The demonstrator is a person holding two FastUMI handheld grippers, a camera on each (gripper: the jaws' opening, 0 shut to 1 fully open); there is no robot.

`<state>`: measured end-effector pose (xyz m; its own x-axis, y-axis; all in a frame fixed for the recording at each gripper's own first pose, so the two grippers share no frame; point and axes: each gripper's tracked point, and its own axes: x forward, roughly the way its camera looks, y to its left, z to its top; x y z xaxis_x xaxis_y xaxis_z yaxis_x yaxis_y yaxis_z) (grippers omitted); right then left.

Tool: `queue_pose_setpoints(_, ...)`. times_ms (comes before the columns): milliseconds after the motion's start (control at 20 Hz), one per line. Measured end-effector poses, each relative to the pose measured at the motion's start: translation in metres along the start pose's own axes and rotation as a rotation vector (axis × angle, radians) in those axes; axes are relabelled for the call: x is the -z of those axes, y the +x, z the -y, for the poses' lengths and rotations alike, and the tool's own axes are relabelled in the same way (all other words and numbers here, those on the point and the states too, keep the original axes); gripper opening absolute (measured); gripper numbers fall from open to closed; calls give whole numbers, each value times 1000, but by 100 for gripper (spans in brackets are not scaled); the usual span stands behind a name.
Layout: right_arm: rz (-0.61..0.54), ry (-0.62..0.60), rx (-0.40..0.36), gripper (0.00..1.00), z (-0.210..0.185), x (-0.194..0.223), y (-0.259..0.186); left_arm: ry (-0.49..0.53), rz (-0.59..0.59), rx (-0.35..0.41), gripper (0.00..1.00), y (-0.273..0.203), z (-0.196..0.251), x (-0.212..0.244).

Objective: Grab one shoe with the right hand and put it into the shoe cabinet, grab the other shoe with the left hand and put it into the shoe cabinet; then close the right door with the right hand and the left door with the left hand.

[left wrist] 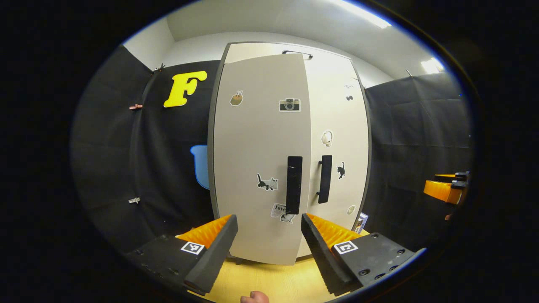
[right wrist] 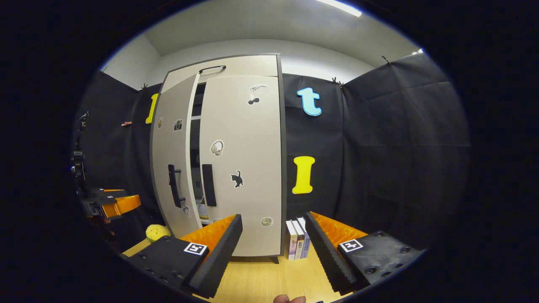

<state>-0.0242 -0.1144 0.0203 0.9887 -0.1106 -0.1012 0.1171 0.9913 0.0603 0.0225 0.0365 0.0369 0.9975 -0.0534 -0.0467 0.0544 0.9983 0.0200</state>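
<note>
Grey left door [left wrist: 261, 160] ajar; right door [right wrist: 242, 164] closed.

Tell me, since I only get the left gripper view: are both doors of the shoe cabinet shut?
Observer: No. In the right gripper view the left door stands ajar, with a dark gap between it and the right door.
Operator: Is the right door closed, then?
Observer: It looks flush with the cabinet frame, so it seems shut.
Operator: Is the right gripper holding anything?
Observer: No. The right gripper is open and empty, pointing at the cabinet's right edge.
Operator: Is there anything near the left door's foot?
Observer: A yellow soft toy lies on the wooden surface beside it.
</note>
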Motion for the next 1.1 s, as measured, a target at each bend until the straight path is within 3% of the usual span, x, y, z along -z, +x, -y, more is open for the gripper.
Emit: queue_pose_setpoints(1100,13,23,-28,98,-42,-6,-7,-21,24,-49,95,-33,-15,-9)
